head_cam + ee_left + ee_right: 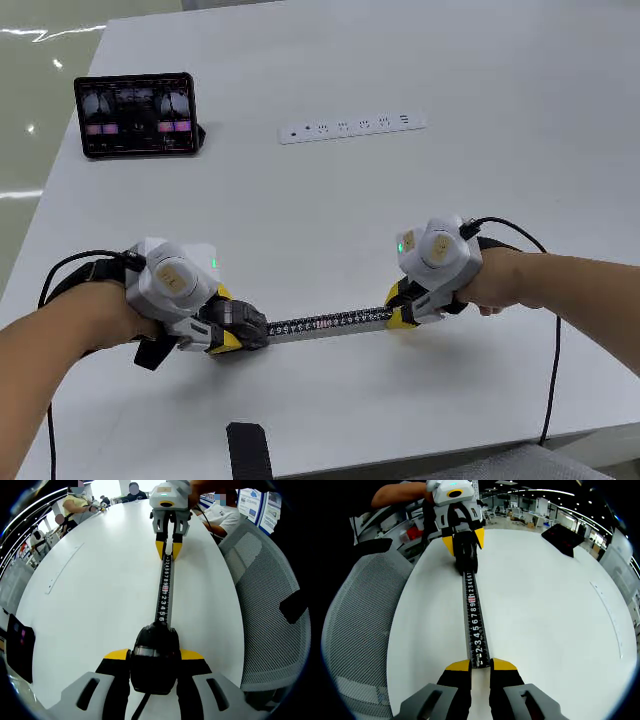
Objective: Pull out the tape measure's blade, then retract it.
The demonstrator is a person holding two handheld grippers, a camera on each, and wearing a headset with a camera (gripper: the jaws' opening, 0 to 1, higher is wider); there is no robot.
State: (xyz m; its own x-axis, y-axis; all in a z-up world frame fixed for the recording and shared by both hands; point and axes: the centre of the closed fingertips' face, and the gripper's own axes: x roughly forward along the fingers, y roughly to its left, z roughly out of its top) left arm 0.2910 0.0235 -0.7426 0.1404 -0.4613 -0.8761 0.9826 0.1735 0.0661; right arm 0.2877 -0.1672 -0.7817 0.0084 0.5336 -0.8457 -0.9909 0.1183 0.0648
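Blade [472, 625]: tip hidden within right claw [480, 665].

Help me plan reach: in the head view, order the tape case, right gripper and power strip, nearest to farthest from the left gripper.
1. Tape case: clamped in the left gripper.
2. Right gripper: to the right, at the blade's pulled-out end.
3. Power strip: across the table, toward its far side.

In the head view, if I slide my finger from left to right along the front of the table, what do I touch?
left gripper → tape measure case held in it → blade stretched out → right gripper pinching the blade's end
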